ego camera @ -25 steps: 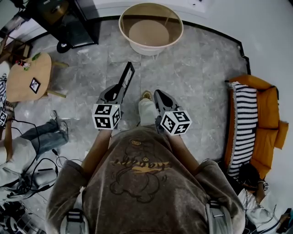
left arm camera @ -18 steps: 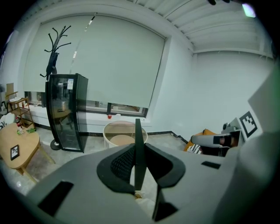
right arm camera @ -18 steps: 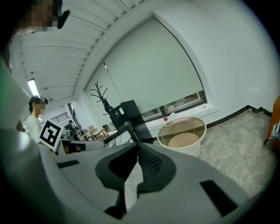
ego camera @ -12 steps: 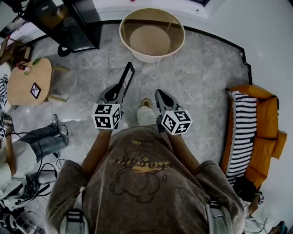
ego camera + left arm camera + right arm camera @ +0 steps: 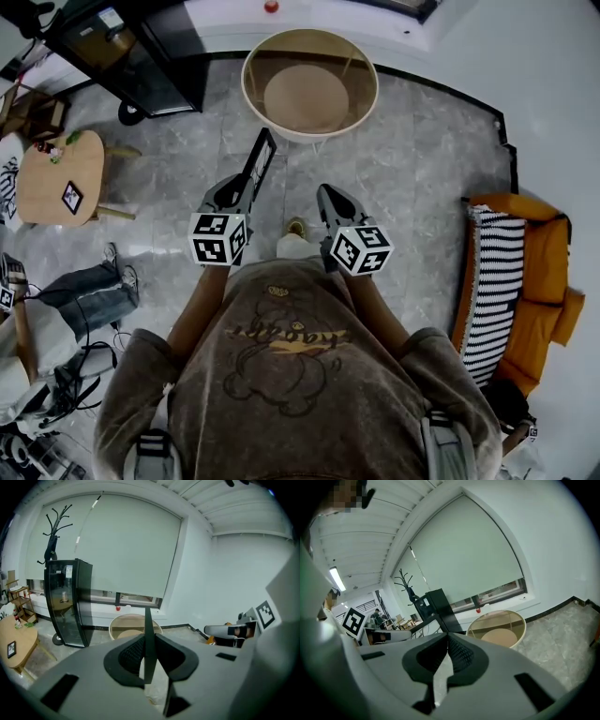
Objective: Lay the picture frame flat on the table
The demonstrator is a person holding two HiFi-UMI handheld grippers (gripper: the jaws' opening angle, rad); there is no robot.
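The picture frame [image 5: 262, 157] is a thin black frame held on edge, with my left gripper [image 5: 242, 187] shut on its lower end. In the left gripper view the frame [image 5: 147, 620] shows edge-on as a dark vertical blade between the black pads [image 5: 133, 651]. My right gripper [image 5: 328, 199] hovers beside it at the same height, shut with nothing in it; its pads [image 5: 459, 654] meet at the tips. Ahead stands the round table [image 5: 251, 86], cream-rimmed with a lower shelf, also seen in both gripper views [image 5: 114, 626] [image 5: 520, 623]. Both grippers are short of the table, over the floor.
A black cabinet [image 5: 141, 66] stands at the far left of the round table. A small wooden side table [image 5: 47, 183] and a seated person's legs [image 5: 89, 291] are at left. An orange sofa with a striped cushion [image 5: 520, 272] is at right. Cables lie at lower left.
The whole view has advanced: the round table sits nearer and lower in the picture, the sofa and side table have slid back. Both grippers keep their pose, the frame still gripped.
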